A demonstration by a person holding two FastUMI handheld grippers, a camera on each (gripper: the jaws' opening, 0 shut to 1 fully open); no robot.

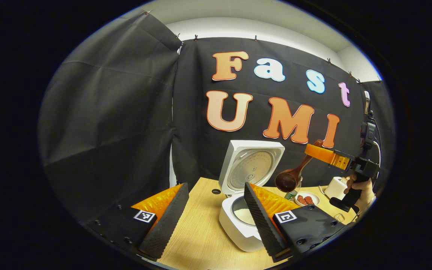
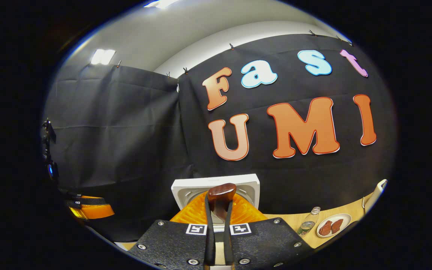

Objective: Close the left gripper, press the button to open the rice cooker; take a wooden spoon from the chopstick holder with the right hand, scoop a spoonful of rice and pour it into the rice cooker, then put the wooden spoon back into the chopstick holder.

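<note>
The white rice cooker (image 1: 234,228) stands on the wooden table (image 1: 201,240) with its lid (image 1: 251,167) raised; pale rice lies in its pot (image 1: 243,215). My left gripper (image 1: 215,186) hovers open just in front of the cooker, with nothing between its fingers. Up at the right, my right gripper (image 1: 313,150) is shut on the handle of the wooden spoon (image 1: 293,176). The spoon's dark bowl hangs down above and to the right of the pot, with no rice showing in it. In the right gripper view my right gripper (image 2: 221,204) clamps the spoon handle (image 2: 221,193) in front of the lid (image 2: 248,187).
A white chopstick holder (image 1: 336,186) stands at the table's right, partly behind the hand (image 1: 362,193). A plate of red sausages (image 1: 306,198) (image 2: 330,226) and a small bottle (image 1: 291,194) (image 2: 308,224) sit to the right of the cooker. Black cloth walls close the back and left.
</note>
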